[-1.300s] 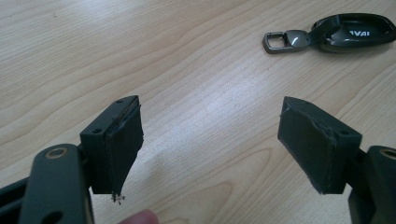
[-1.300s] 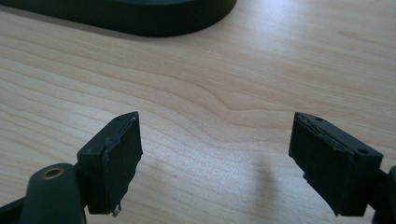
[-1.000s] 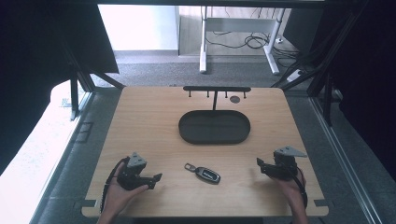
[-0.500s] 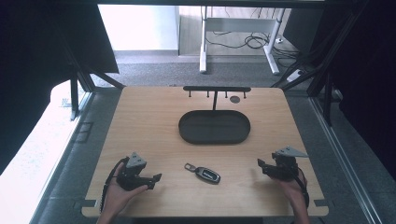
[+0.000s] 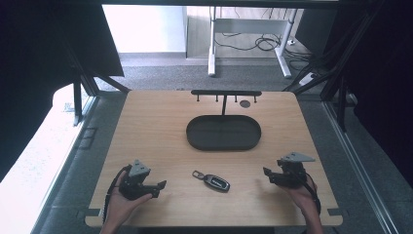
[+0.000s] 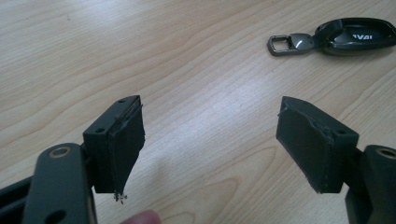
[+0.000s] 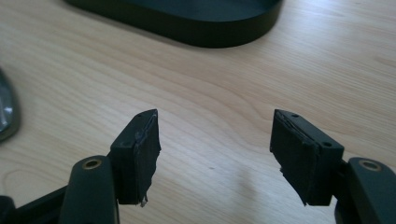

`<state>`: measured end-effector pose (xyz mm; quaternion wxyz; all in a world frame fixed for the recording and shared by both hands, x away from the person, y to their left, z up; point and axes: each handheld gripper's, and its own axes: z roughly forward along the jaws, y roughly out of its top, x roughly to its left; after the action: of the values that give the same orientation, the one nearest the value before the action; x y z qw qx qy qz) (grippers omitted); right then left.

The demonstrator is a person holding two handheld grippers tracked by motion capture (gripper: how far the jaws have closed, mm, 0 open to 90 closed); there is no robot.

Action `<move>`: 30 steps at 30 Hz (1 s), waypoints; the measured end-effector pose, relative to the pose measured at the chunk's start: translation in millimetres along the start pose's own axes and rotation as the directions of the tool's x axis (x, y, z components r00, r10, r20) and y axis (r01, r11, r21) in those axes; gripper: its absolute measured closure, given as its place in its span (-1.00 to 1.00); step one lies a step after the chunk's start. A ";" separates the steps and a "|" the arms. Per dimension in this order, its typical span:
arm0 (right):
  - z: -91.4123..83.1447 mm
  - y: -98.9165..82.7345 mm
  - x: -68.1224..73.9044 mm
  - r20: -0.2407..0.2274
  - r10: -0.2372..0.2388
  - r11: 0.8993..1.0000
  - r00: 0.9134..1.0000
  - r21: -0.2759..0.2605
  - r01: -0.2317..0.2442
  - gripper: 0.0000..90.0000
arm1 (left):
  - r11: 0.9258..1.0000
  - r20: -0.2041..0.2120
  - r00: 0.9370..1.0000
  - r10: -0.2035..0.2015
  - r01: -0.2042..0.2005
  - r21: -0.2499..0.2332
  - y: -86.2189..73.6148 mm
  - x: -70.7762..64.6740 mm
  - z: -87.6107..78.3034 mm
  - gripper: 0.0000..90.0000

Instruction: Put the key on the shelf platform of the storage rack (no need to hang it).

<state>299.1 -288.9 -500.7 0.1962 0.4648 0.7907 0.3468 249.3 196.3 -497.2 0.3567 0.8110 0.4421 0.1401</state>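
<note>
A black car key fob (image 5: 214,181) with a metal loop lies on the wooden table (image 5: 160,126) near its front edge, between my two grippers. In the left gripper view the fob (image 6: 355,35) is ahead and to the right. My left gripper (image 5: 160,185) (image 6: 210,135) rests low at the front left, open, with bare wood between its jaws. My right gripper (image 5: 267,174) (image 7: 215,149) is at the front right, pointing left. Its jaws have just been closing, stand open and hold nothing. The fob (image 7: 7,112) peeks in at that view's left edge.
A black oval tray (image 5: 224,146) (image 7: 187,28) sits at the table's middle. Behind it stands a black bar rack (image 5: 225,92) with small hooks, and a small round disc (image 5: 245,103) lies beside it. Bare wood surrounds the fob.
</note>
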 end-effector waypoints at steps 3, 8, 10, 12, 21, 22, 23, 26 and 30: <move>1.6 9.3 8.4 -0.058 -0.026 0.999 0.998 0.042 0.029 -0.22 | 1.000 0.007 1.000 -0.002 0.002 -0.003 -0.8 0.1 -0.7 -0.47; 0.4 25.7 27.0 -0.097 -0.098 0.993 0.990 0.058 0.104 -0.19 | 1.000 0.020 1.000 0.003 -0.003 0.005 -1.5 0.5 0.0 -0.47; 0.0 31.2 32.6 -0.098 -0.113 0.991 0.989 0.054 0.119 -0.14 | 1.000 0.021 1.000 0.001 -0.001 0.002 -1.4 1.1 -1.4 -0.47; -0.6 39.8 39.3 -0.106 -0.125 0.990 0.986 0.056 0.132 -0.12 | 1.000 0.021 1.000 0.000 0.000 -0.001 -1.7 1.6 -2.1 -0.47; 4.2 66.0 70.6 -0.185 -0.209 0.968 0.960 0.097 0.229 -0.10 | 1.000 0.016 1.000 0.013 -0.013 0.007 -2.0 -2.2 2.0 -0.47; 5.5 68.2 74.3 -0.193 -0.217 0.966 0.957 0.101 0.239 -0.10 | 1.000 0.017 1.000 0.014 -0.014 0.007 -2.0 -2.4 2.2 -0.47; 6.7 70.4 78.1 -0.201 -0.223 0.963 0.954 0.105 0.247 -0.10 | 1.000 0.016 1.000 0.015 -0.015 0.007 -2.0 -2.5 2.3 -0.47; 10.9 76.6 90.9 -0.224 -0.249 0.954 0.942 0.110 0.278 -0.12 | 1.000 0.018 1.000 0.018 -0.018 0.007 -2.1 -2.1 1.6 -0.47; 18.2 82.6 107.3 -0.257 -0.295 0.934 0.920 0.126 0.335 -0.14 | 1.000 0.021 1.000 0.018 -0.018 0.007 -2.3 -1.8 1.2 -0.47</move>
<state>307.4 -161.6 -451.4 0.1151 0.3019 0.8992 0.2952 247.5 195.2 -499.5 0.3572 0.8177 0.4314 0.1332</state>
